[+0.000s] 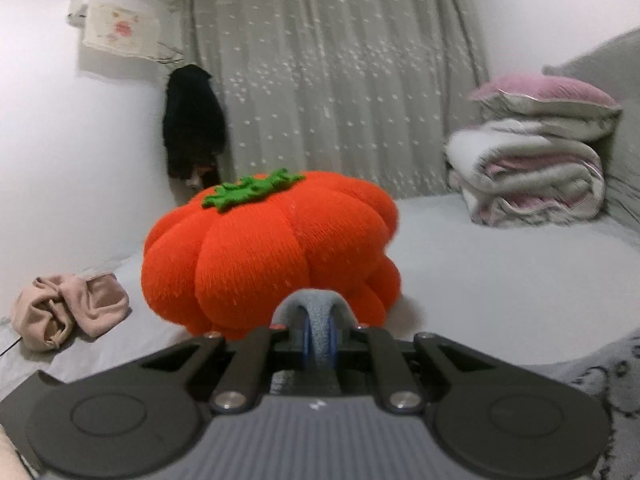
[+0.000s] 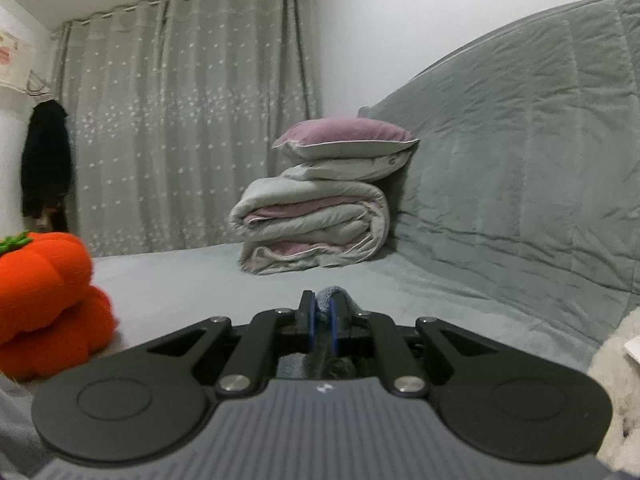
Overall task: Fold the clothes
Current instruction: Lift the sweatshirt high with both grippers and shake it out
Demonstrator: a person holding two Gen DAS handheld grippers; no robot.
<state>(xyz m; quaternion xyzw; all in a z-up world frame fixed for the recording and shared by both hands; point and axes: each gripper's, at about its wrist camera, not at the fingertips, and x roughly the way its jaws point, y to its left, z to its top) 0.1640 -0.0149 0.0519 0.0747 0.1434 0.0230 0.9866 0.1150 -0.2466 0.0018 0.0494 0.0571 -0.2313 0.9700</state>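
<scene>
A grey-blue knit garment (image 1: 316,312) bulges out between the tips of my left gripper (image 1: 318,320), which is shut on it, lifted above the bed. In the right wrist view another part of the grey-blue garment (image 2: 330,294) sticks up between the closed pads of my right gripper (image 2: 323,308), also held above the bed. Most of the garment hangs out of sight below both grippers. A crumpled beige garment (image 1: 66,308) lies on the bed sheet (image 1: 500,280) at the left.
An orange pumpkin-shaped cushion (image 1: 272,248) sits on the bed just beyond my left gripper, also at the left edge as the cushion (image 2: 44,304). Folded quilts and pillows (image 2: 320,208) are stacked by the grey headboard (image 2: 520,160). Curtains (image 1: 332,80) and a hanging black coat (image 1: 192,128) stand behind.
</scene>
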